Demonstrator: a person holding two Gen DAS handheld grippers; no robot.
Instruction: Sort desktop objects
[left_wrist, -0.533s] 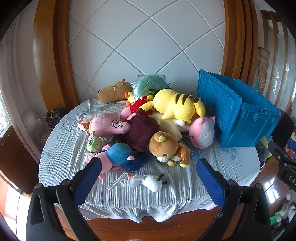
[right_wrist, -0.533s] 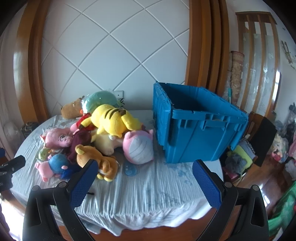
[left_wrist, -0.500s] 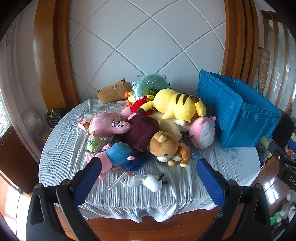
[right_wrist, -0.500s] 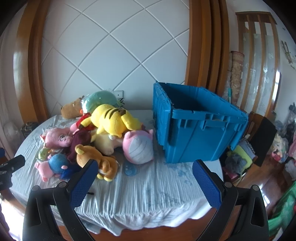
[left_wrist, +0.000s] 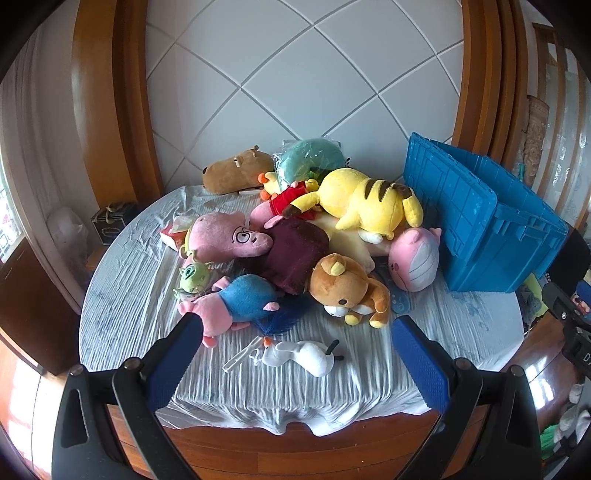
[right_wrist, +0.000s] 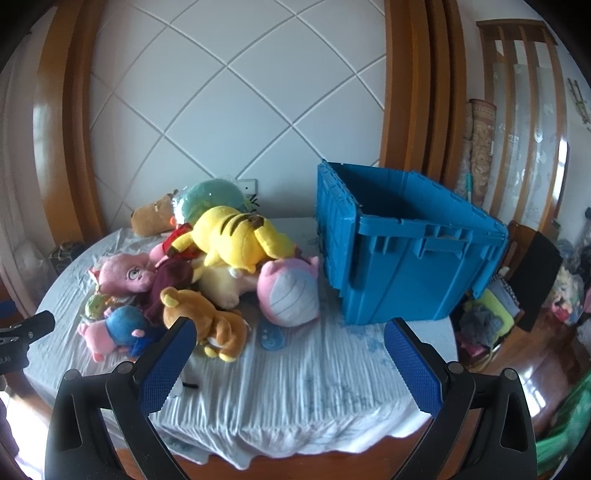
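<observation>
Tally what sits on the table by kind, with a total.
Plush toys: 12, from the white snowman up front to the brown capybara at the back
Blue crate: 1
Total: 13, though toys buried in the pile may be hidden.

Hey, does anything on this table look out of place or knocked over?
Yes. The soft toys lie in a jumbled heap, the yellow striped plush sprawled on top of others. A small white snowman toy lies on its side alone near the front edge. The blue crate stands upright; what shows of its inside holds no toys.
</observation>
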